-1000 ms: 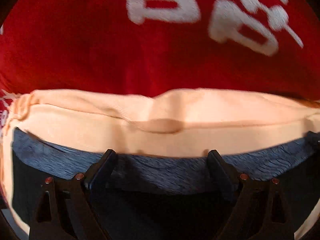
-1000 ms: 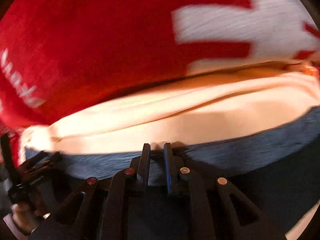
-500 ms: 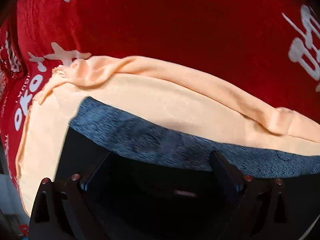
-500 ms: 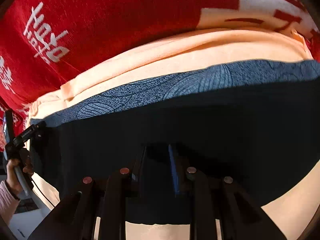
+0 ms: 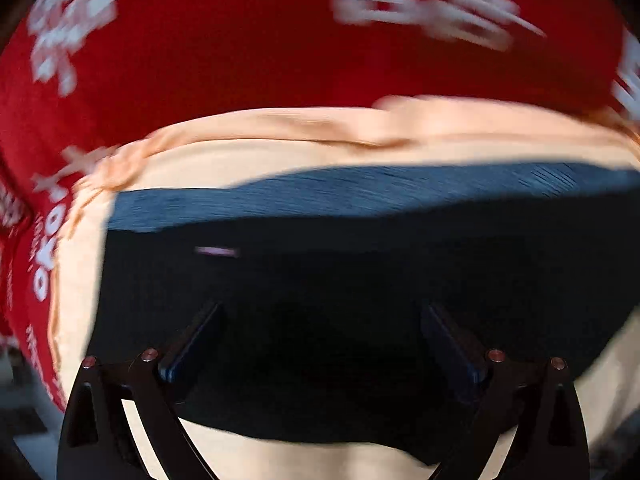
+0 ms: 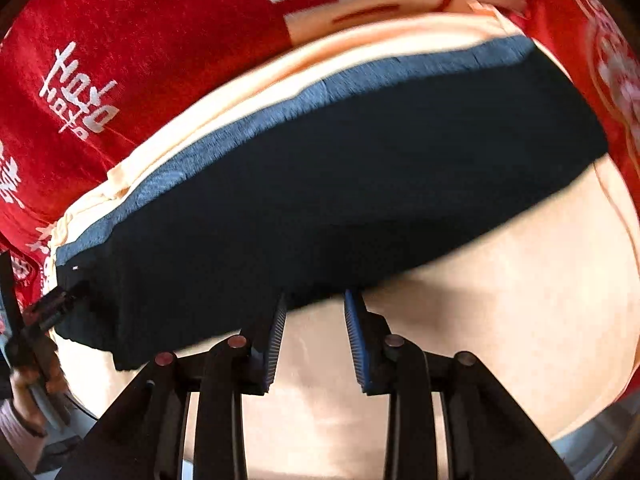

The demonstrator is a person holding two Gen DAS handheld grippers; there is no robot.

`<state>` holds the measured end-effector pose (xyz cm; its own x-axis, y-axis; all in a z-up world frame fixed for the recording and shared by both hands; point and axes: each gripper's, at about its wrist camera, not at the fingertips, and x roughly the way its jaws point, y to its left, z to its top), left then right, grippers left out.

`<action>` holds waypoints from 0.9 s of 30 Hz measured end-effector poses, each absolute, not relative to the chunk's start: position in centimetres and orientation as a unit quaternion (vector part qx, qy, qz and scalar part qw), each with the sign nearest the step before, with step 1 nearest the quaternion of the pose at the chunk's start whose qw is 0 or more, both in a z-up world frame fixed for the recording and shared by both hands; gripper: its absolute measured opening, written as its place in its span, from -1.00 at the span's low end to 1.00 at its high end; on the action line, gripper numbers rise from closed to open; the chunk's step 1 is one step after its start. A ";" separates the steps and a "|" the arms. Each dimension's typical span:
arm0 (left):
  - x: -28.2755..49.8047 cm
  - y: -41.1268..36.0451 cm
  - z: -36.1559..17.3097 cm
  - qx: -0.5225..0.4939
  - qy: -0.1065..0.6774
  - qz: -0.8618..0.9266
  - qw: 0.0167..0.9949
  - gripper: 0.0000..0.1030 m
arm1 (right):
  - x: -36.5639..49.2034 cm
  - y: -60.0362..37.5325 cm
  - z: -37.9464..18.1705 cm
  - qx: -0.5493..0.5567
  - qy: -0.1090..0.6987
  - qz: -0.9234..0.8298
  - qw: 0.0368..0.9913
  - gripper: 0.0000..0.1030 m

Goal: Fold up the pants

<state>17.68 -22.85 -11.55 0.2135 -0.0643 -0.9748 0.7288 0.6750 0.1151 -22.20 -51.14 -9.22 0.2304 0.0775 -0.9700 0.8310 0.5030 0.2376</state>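
Pants (image 6: 340, 184) lie folded on peach cloth (image 6: 520, 300). Right gripper (image 6: 316, 320) jaws opening, nothing between them; left gripper (image 5: 320, 344) spread wide, empty. Lift clear without snagging the hem.

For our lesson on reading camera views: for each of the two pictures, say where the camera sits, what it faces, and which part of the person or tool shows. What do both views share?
Left wrist: on the left gripper, facing down at the dark pants; its two fingers stand wide apart over them.
Right wrist: on the right gripper, facing down at the pants' near edge; jaws opening, nothing between them; a hand shows far left.
Shared: pants, peach cloth, red printed cloth.
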 end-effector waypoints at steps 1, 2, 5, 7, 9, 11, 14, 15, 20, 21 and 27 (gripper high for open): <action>15.7 -24.2 -11.3 0.298 0.567 -0.294 0.710 0.92 | -22.6 -51.3 -9.4 0.416 0.553 -0.283 0.664 -0.35; 14.5 -25.0 -11.2 0.300 0.568 -0.306 0.703 0.92 | -23.2 -51.2 -9.5 0.421 0.552 -0.286 0.661 -0.35; 9.6 -28.8 -9.8 0.317 0.555 -0.342 0.690 0.92 | -24.7 -51.5 -9.5 0.432 0.542 -0.299 0.656 -0.36; 8.0 -30.4 -9.5 0.320 0.552 -0.357 0.683 0.92 | -25.4 -52.1 -9.5 0.437 0.534 -0.309 0.654 -0.35; 6.8 -31.9 -9.5 0.318 0.557 -0.369 0.673 0.92 | -26.1 -52.8 -9.6 0.442 0.525 -0.321 0.652 -0.35; 5.7 -33.4 -9.5 0.319 0.559 -0.376 0.667 0.92 | -27.1 -53.8 -9.5 0.447 0.516 -0.333 0.650 -0.36; 4.5 -35.4 -9.3 0.322 0.555 -0.382 0.665 0.92 | -28.8 -55.9 -9.6 0.463 0.497 -0.354 0.643 -0.35; 4.4 -35.9 -9.3 0.321 0.554 -0.383 0.666 0.92 | -29.4 -56.6 -9.7 0.468 0.490 -0.363 0.640 -0.35; 3.8 -38.9 -9.3 0.308 0.565 -0.369 0.671 0.92 | -31.7 -59.9 -10.1 0.482 0.465 -0.396 0.628 -0.35; 3.6 -39.5 -9.3 0.303 0.567 -0.367 0.672 0.92 | -32.0 -60.3 -10.4 0.486 0.461 -0.401 0.625 -0.35; 2.2 -42.1 -11.2 0.310 0.567 -0.357 0.675 0.92 | -35.0 -63.2 -11.4 0.521 0.415 -0.429 0.610 -0.35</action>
<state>2.17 -42.11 -11.16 0.1029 -0.1296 -0.9862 0.8328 0.5533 0.0142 -34.98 -63.23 -11.38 0.2871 -0.0908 -0.9536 0.9561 0.0880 0.2795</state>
